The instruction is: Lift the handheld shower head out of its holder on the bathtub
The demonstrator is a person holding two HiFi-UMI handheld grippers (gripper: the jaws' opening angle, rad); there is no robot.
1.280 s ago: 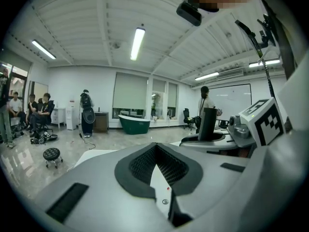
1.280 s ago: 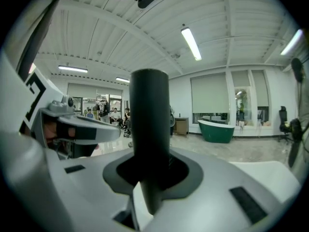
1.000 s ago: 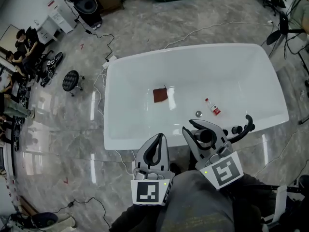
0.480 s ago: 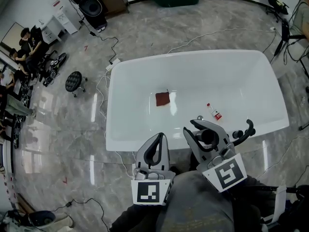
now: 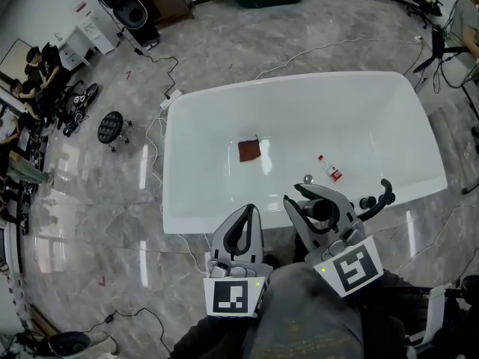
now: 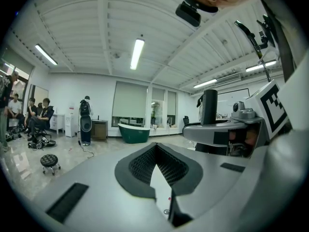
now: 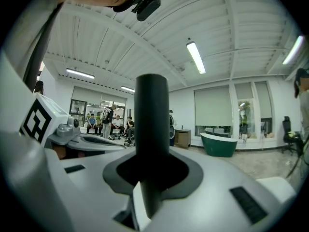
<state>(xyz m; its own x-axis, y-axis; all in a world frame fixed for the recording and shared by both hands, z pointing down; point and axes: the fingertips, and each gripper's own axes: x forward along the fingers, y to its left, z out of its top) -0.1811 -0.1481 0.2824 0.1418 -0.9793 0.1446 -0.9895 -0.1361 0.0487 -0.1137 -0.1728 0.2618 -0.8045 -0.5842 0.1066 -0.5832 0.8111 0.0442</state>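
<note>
Grasp made: right claw (image 5: 293, 196) is clamped on the upright shower head (image 7: 151, 129) at the bathtub's (image 5: 224, 220) near edge, left claw (image 5: 246, 209) closed and empty; clearance from the holder cannot be told, so the lift is judged outstanding.

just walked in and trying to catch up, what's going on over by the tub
A person at a white bathtub holds a gripper in each hand. The right gripper is closed on the black shower head handle, which stands upright between its jaws; whether it is lifted free yet is unclear. The left gripper is shut and empty beside it. A reddish cloth and a small bottle lie in the tub.
</note>
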